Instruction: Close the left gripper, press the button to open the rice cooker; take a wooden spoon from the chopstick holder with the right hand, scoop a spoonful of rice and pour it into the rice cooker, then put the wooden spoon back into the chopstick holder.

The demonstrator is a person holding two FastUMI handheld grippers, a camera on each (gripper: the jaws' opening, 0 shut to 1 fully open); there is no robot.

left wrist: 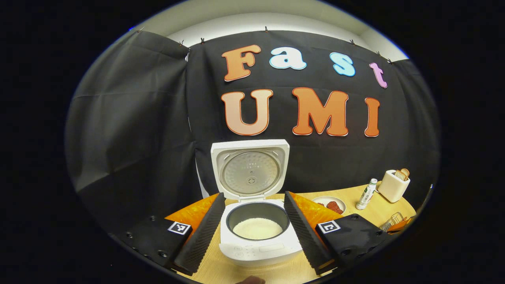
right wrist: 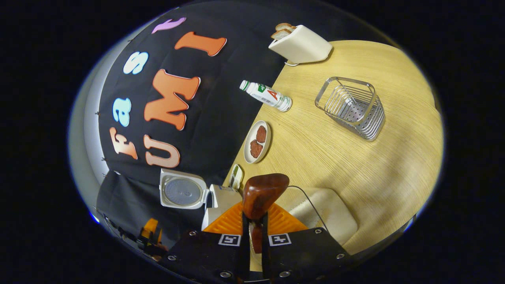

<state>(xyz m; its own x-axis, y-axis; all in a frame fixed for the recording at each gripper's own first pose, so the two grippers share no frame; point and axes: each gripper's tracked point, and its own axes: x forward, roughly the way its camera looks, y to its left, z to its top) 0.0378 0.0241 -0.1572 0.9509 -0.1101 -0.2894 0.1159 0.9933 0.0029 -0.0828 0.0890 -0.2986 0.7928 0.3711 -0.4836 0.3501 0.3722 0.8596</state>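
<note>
The white rice cooker (left wrist: 258, 246) stands with its lid (left wrist: 250, 169) raised, and white rice lies in the dark inner pot (left wrist: 257, 228). My left gripper (left wrist: 253, 195) is open, and its fingers frame the cooker from a short way in front. My right gripper (right wrist: 255, 221) is shut on the handle of the brown wooden spoon (right wrist: 263, 194), whose bowl sticks out past the fingertips above the table. The wire chopstick holder (right wrist: 352, 108) stands empty, well away from the spoon. The open cooker (right wrist: 184, 193) lies left of the spoon in the right gripper view.
On the wooden table (right wrist: 355, 169) are a white toaster (right wrist: 302, 44) with bread slices, a small bottle (right wrist: 266, 96) and a plate (right wrist: 257, 142) with red-brown pieces. A pale rounded container (right wrist: 329, 215) sits just right of the spoon. Toaster (left wrist: 394, 185) and bottle (left wrist: 367, 193) stand right of the cooker.
</note>
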